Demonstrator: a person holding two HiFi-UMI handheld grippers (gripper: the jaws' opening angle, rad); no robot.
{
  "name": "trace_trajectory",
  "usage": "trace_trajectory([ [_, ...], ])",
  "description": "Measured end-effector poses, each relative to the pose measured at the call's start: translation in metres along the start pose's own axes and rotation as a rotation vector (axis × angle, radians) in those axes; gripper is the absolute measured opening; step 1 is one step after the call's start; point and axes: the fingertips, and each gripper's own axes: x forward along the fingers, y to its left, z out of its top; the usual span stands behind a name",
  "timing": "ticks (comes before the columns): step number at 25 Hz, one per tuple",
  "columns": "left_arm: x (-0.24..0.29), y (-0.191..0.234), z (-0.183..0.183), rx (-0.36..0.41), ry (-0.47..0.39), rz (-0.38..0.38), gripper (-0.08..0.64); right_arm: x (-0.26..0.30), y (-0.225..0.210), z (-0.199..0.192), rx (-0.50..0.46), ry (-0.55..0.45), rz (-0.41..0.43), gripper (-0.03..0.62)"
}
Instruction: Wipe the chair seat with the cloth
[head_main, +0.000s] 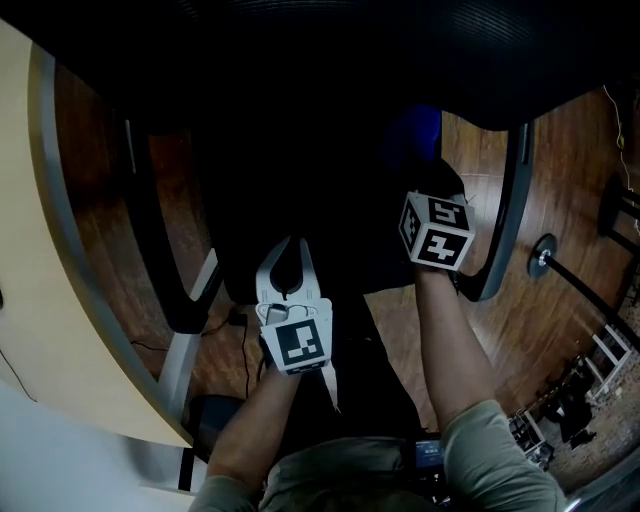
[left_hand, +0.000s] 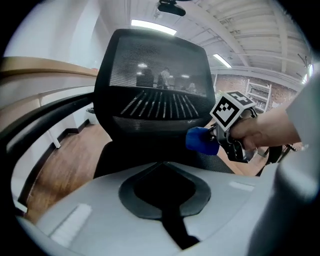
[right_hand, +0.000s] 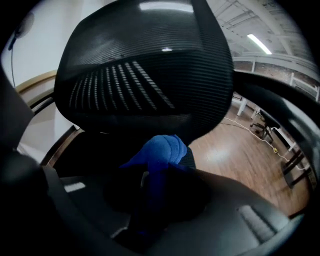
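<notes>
The black chair seat (head_main: 300, 180) lies below me, very dark in the head view, with the mesh backrest (left_hand: 155, 85) behind it. My right gripper (head_main: 425, 180) is shut on a bunched blue cloth (head_main: 415, 130) and holds it over the right rear of the seat, close to the backrest (right_hand: 145, 65). In the right gripper view the cloth (right_hand: 162, 150) bulges out past the jaws. The left gripper view shows that cloth (left_hand: 202, 141) and the right gripper (left_hand: 227, 135) at its right. My left gripper (head_main: 289, 242) hovers at the seat's front edge, its jaw tips together with nothing between them.
A curved wooden desk (head_main: 40, 300) runs along the left. The chair's armrests (head_main: 160, 250) (head_main: 505, 220) flank the seat. Wood floor (head_main: 560, 150) shows at the right, with a metal stand foot (head_main: 545, 255) and clutter in the far corner.
</notes>
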Motion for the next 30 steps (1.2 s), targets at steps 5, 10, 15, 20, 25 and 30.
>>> trace_trajectory([
  [5,-0.035,0.034,-0.011,-0.017,0.016,0.048,0.005,-0.017,0.093,0.023,-0.100,-0.050,0.152,0.097],
  [10,-0.071,0.050,-0.032,-0.025,0.046,0.034,0.005,-0.025,0.198,0.015,-0.228,-0.050,0.314,0.098],
  [15,-0.091,0.058,-0.047,-0.044,0.070,0.031,0.005,-0.033,0.282,0.000,-0.384,-0.036,0.468,0.100],
  [20,-0.094,0.082,-0.062,-0.089,0.063,0.078,0.005,-0.021,0.334,-0.018,-0.483,-0.025,0.542,0.100],
  [25,-0.091,0.107,-0.057,-0.115,0.027,0.128,0.005,-0.009,0.355,-0.035,-0.532,0.024,0.564,0.100],
  [30,-0.085,0.094,-0.052,-0.107,0.036,0.105,0.005,-0.005,0.330,-0.042,-0.501,0.039,0.523,0.100],
])
